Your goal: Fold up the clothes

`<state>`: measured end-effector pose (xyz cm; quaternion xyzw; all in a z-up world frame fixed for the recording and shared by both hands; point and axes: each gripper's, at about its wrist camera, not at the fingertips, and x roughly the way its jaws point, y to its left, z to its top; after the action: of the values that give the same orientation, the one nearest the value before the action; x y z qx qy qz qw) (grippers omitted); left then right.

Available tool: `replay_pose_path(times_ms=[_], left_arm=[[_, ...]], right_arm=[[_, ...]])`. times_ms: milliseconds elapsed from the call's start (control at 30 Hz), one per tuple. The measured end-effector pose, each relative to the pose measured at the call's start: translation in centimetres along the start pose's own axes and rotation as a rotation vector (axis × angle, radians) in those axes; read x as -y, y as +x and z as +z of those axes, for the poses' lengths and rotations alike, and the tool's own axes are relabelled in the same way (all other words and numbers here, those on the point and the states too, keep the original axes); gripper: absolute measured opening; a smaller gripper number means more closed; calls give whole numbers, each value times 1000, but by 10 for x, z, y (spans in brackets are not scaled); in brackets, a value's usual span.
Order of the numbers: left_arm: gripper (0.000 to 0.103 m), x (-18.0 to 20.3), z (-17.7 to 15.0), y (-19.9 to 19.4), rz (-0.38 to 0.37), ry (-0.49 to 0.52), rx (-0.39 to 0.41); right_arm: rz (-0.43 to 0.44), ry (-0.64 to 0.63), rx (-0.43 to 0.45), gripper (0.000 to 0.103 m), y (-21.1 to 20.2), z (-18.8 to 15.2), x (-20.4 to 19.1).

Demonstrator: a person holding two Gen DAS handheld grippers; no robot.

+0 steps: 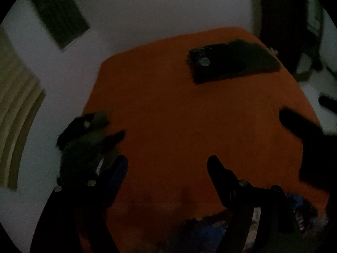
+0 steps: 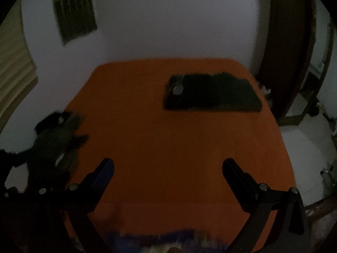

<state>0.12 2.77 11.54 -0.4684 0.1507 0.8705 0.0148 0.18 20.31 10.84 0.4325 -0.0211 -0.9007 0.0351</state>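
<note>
Both of my grippers hang above the orange table with their jaws spread wide and nothing between them: the left gripper and the right gripper each look down on bare orange cloth.

Just off the left gripper's left finger, at the table's left edge, lies a loose dark garment, rumpled, with a pale button or tag showing near its far end. In the right wrist view the same heap sits well to the left of the right gripper, partly hanging over the edge, so my left hand is clearly the nearer one to it. Its shape is too dark and blurred to give a sure long axis; it seems to run from near me away along the table edge.

Farther out, toward the far right part of the table, a dark folded garment lies flat as a neat rectangle, its long side running left to right across my view, with a round pale mark near its left end. It lies ahead and slightly right of the right gripper, well apart from both tools.

So one piece already lies folded, and the rumpled one at the left looks to me like the piece wanting work. Any reach for it would go leftward, with the left gripper leading.

At the near edge, something blue and blurred shows; I cannot tell what it is.
</note>
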Motion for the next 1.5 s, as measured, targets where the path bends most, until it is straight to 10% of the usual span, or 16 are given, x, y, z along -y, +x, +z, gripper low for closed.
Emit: replay_pose_path(times_ms=[300,700,800,1000,1133,1500], left_arm=[[79,-33,-20,-38,-75,-248,80],[79,-23,-147,58,-290,-323,234],[79,-29,-178,51,-233,-322,313],[79,-22,-187,87,-249,-364,215],[79,-20,-178,122,-271,-404,100],[79,-7,-196,120,-222,-372,200]], right_arm=[[92,66,155,103,-73,-31,-24],[48,-3,289,103,9,-151,9],[56,67,336,103,14,-187,22],[69,167,203,103,54,-215,28],[-96,17,297,103,67,-216,10],[-24,-1,217,103,74,-220,7]])
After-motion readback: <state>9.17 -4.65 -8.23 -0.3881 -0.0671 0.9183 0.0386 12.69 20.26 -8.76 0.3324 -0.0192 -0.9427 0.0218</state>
